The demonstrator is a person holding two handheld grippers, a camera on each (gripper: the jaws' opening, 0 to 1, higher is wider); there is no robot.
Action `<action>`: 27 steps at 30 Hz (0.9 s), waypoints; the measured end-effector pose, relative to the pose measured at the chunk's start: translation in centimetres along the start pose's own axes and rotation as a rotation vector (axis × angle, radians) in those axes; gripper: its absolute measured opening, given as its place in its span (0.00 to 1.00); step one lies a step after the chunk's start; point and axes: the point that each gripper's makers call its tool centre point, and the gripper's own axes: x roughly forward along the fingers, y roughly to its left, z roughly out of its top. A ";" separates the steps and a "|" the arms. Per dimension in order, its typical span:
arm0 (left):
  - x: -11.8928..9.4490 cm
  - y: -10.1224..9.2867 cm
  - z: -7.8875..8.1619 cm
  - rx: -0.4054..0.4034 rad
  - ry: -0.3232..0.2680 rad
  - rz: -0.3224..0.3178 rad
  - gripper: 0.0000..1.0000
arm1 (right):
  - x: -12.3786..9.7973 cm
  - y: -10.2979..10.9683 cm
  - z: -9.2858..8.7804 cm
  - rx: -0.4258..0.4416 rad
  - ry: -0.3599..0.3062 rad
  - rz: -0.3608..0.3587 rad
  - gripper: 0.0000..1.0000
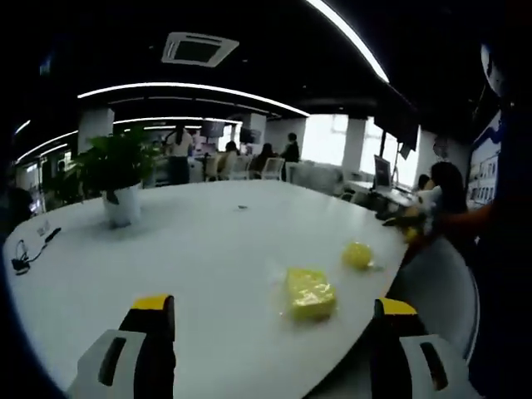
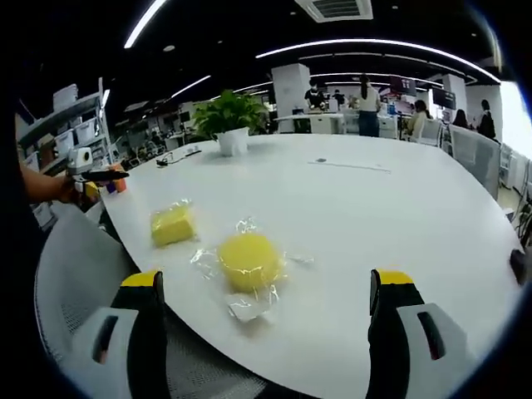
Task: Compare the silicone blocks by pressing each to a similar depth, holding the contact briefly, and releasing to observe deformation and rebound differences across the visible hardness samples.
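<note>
Hovering above white table [image 1: 208,249] edge | left gripper [image 1: 274,332] jaws spread, holding nothing | right gripper [image 2: 266,324] jaws spread, holding nothing | square yellow silicone block [image 1: 309,293] near edge, in clear wrap | round yellow silicone block [image 2: 248,260] just beside it, apart | potted plant [image 2: 230,121] far side

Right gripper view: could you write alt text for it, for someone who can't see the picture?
Two yellow silicone samples in clear wrap lie on a white table: a round block near the edge, a square block beyond it to the left. The right gripper hangs open above the near edge, touching neither. A potted plant stands further back.
</note>
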 end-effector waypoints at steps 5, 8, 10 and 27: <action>-0.5 1.3 -1.7 -0.018 0.033 0.052 1.00 | 0.0 -0.1 -0.4 -0.042 0.007 -0.025 0.96; -0.6 1.9 -1.6 -0.039 0.019 0.089 1.00 | -0.2 -0.2 -0.7 -0.022 0.011 -0.043 0.96; -0.5 1.8 -1.3 -0.062 0.000 0.103 1.00 | -0.3 -0.2 -0.9 0.007 0.004 -0.047 0.96; 2.5 0.9 -1.5 -0.092 0.002 0.091 1.00 | -1.2 -1.2 -1.3 -0.014 0.025 -0.039 0.96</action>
